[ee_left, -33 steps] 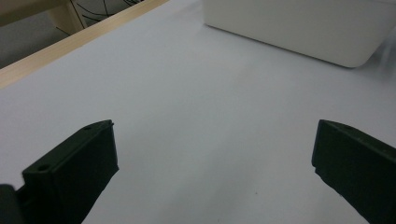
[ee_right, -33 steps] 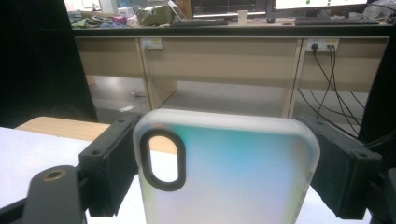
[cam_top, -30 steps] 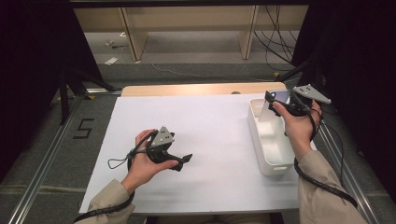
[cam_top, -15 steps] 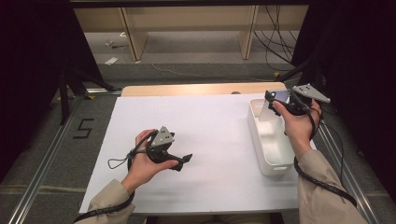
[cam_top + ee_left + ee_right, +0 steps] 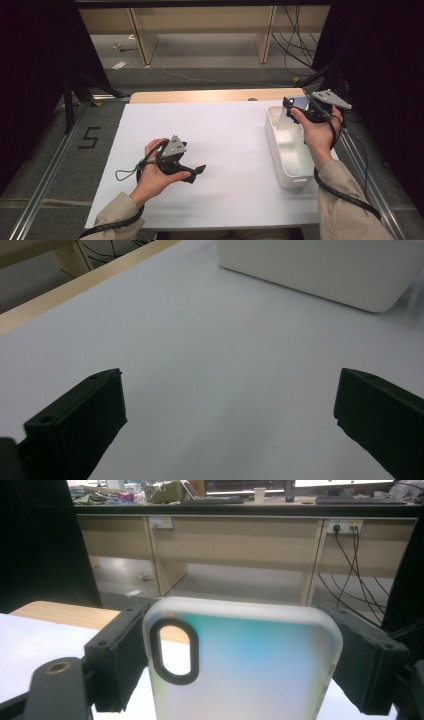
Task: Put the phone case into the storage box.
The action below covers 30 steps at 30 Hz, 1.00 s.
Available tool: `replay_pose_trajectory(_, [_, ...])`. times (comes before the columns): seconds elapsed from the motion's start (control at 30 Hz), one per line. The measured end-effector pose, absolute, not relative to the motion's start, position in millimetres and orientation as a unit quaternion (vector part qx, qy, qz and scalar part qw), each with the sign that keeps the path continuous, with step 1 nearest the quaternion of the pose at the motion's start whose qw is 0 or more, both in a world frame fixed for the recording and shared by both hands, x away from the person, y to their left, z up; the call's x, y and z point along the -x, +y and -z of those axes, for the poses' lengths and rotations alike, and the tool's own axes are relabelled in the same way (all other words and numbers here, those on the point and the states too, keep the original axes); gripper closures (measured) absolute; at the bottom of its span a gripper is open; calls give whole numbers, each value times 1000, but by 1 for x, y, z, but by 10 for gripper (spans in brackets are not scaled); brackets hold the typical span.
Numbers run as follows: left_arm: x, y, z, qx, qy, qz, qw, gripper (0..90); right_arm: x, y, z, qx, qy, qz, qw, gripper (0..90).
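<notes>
Left gripper [image 5: 199,171]: nearest the person, low over the white table [image 5: 220,150], well apart from the white bin [image 5: 280,150] and on its left. Jaws stand wide apart with nothing between them, as the left gripper view confirms.
White bin: at the table's right edge, long side running away from the person; interior appears bare where visible.
Right gripper [image 5: 295,107]: above the far end of the bin. Jaws are clamped on the two long edges of a phone case [image 5: 240,665].
Phone case: held upright above the bin's far end, clear of its floor; frosted, translucent, with a black-rimmed camera cutout [image 5: 172,651] near one corner.
Handling judgement: likely very light, somewhat flexible and smooth; a hard squeeze could bow it, a loose one could let it slip.
Hold point: across the side edges, below the cutout, appears soundest.
Beyond the table: wooden bench legs and trailing cables [image 5: 295,45].
</notes>
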State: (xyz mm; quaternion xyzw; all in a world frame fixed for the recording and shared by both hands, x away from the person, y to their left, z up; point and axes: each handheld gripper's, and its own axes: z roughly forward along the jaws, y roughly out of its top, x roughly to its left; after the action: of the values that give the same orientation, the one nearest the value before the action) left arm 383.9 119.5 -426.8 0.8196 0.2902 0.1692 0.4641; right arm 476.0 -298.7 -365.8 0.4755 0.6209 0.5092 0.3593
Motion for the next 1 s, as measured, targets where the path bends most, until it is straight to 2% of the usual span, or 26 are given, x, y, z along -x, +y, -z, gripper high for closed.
replay_pose_trajectory(1.0, [-384,120,427,-819,291,-169,465,0,-487,-297,368,-475,624,-504,361,186])
